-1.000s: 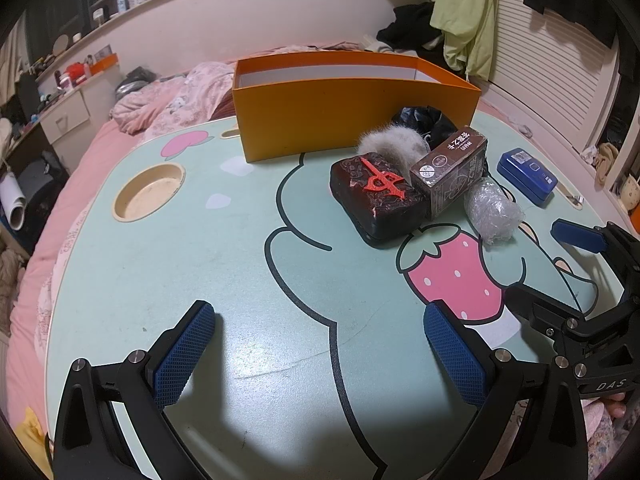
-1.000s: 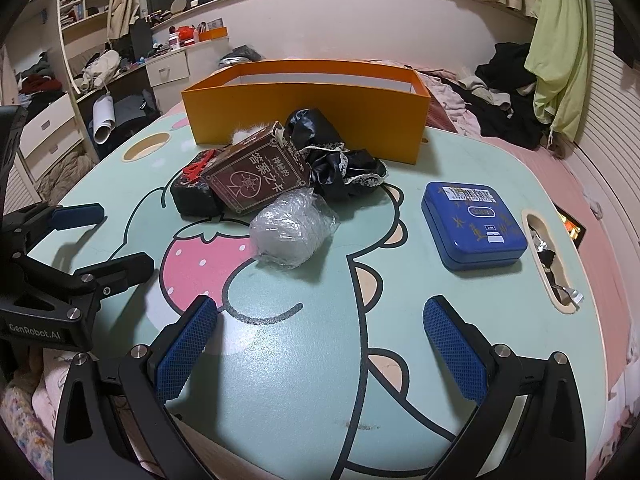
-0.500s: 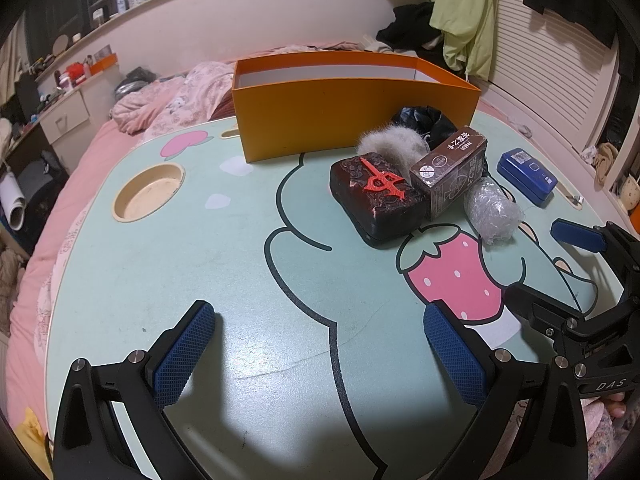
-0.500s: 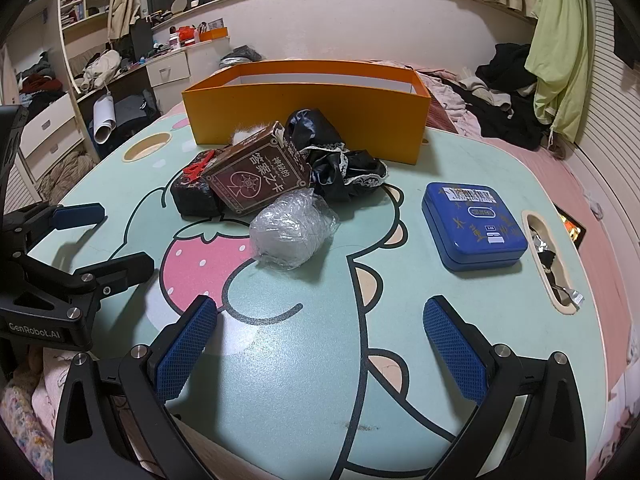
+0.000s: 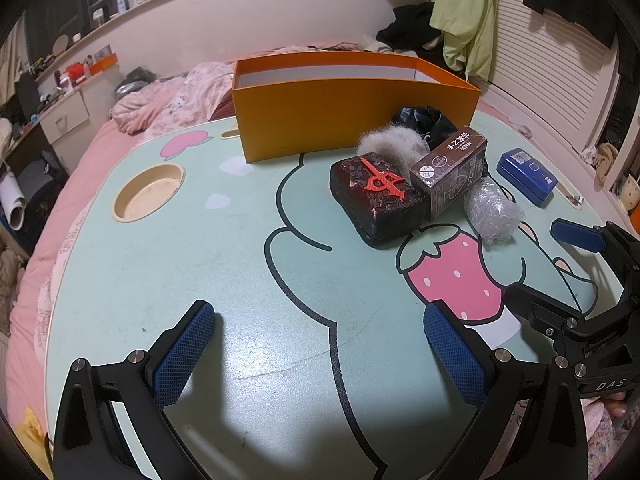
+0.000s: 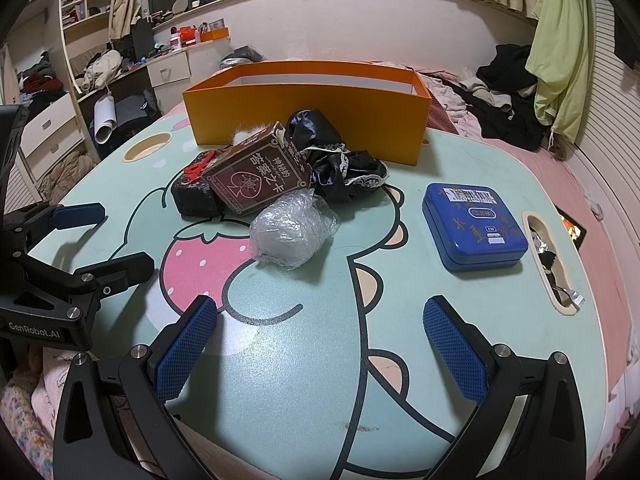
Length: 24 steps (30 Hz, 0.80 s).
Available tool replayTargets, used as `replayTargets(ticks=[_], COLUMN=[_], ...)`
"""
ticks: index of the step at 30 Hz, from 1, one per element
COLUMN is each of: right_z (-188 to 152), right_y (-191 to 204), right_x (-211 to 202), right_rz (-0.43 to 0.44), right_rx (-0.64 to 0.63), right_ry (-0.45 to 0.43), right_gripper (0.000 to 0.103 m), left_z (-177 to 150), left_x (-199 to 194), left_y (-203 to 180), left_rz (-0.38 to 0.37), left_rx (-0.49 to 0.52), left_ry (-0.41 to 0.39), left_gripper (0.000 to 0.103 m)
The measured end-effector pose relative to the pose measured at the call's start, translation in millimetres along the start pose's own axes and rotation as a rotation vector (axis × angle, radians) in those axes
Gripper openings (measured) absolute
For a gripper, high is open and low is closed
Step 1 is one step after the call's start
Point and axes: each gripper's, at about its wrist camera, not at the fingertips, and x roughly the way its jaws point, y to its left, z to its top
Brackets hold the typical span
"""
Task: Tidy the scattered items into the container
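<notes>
An orange box (image 5: 352,108) stands open at the table's far side; it also shows in the right wrist view (image 6: 312,112). In front of it lie a black block with a red emblem (image 5: 376,192), a brown card box (image 6: 256,172), a grey fur ball (image 5: 390,142), black lacy cloth (image 6: 340,160), a crumpled clear plastic ball (image 6: 292,232) and a blue tin (image 6: 474,226). My left gripper (image 5: 320,348) is open and empty over the near table. My right gripper (image 6: 320,344) is open and empty, short of the plastic ball and the tin.
The table (image 5: 180,260) has a round cup recess (image 5: 148,192) at the left and a slot (image 6: 548,256) with foil scraps at the right. A pink bed, drawers and hanging clothes surround it.
</notes>
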Motion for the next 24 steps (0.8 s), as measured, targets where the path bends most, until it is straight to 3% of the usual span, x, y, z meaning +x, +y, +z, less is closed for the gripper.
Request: replayTargets(ticks=[8, 11, 14, 20, 24], right_z=[0.7, 6.0, 18.4, 34.5, 45.5], right_y=[-3.0, -19.0, -46.3, -93.8, -105.1], right_x=[-2.1, -17.7, -35.4, -23.7, 5.2], right_rz=[-0.004, 0.010, -0.069, -0.131, -0.099], right_rx=[0.011, 0.058, 0.089, 0.152, 0.143], right_ry=[-0.002, -0.071, -0.146, -0.088, 0.002], right_gripper=[0.103, 0.103, 0.103, 0.103, 0.103], left_z=[-0.3, -0.2, -0.2, -0.6, -0.9], left_x=[0.1, 0.3, 0.2, 0.1, -0.1], left_y=[0.0, -0.3, -1.1, -0.6, -0.9], left_rz=[-0.002, -0.002, -0.002, -0.003, -0.003], left_rx=[0.001, 0.001, 0.001, 0.002, 0.002], left_ry=[0.000, -0.001, -0.001, -0.001, -0.001], left_gripper=[0.103, 0.103, 0.103, 0.103, 0.103])
